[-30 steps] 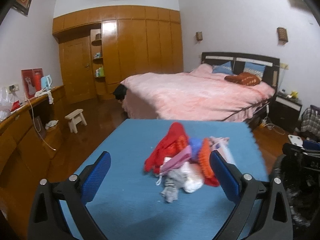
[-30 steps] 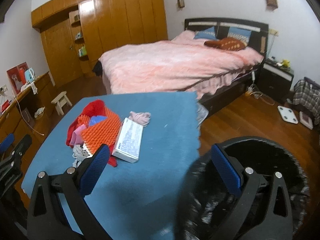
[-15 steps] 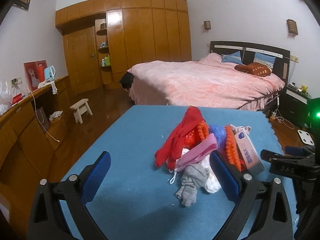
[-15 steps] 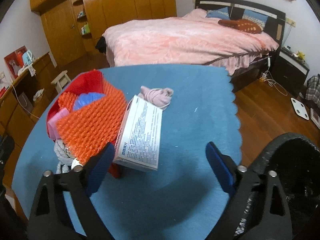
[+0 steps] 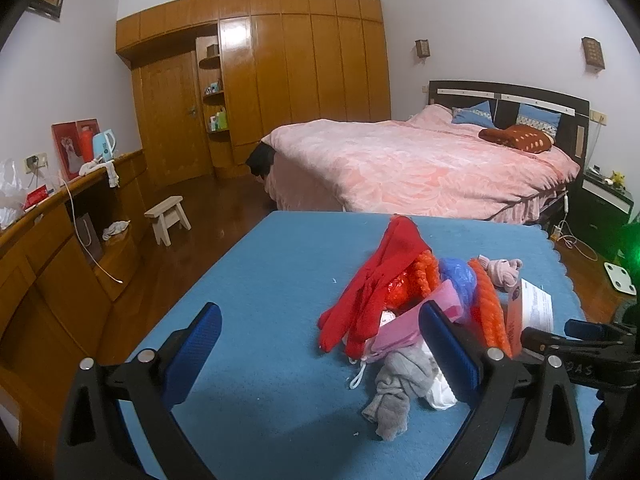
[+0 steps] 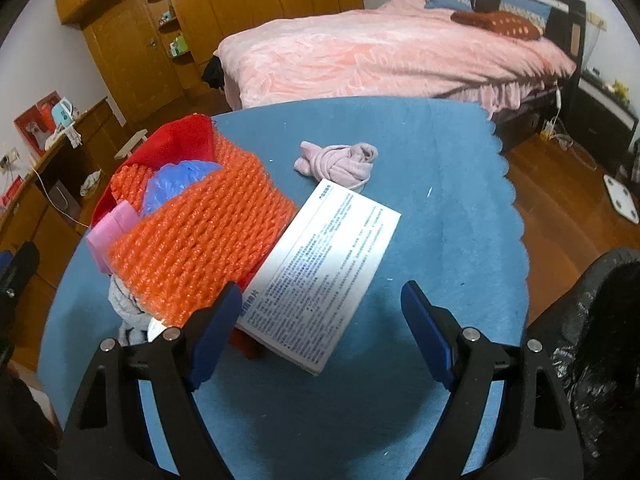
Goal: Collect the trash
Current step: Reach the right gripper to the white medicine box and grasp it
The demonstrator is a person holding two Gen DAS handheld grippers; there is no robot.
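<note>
A pile of trash lies on the blue table (image 6: 440,168): orange bubble wrap (image 6: 208,236), a red cloth (image 5: 380,276), a blue plastic bag (image 6: 180,180), a pink packet (image 6: 114,224), a grey rag (image 5: 396,392) and a white printed box (image 6: 324,272). A pink sock (image 6: 340,160) lies apart behind the box. My right gripper (image 6: 320,320) is open, its fingers either side of the box's near end. My left gripper (image 5: 320,348) is open and empty, left of the pile. A black bin bag (image 6: 592,340) stands at the table's right.
A bed with a pink cover (image 5: 420,160) stands behind the table. A wooden wardrobe (image 5: 280,80) fills the far wall. A small stool (image 5: 168,216) and a long wooden counter (image 5: 60,216) are at the left. A white scale (image 6: 620,200) lies on the floor.
My right gripper has moved forward and down from above the bin bag to the white box, which now lies between its fingers. My left gripper has shifted left, so the pile sits further right.
</note>
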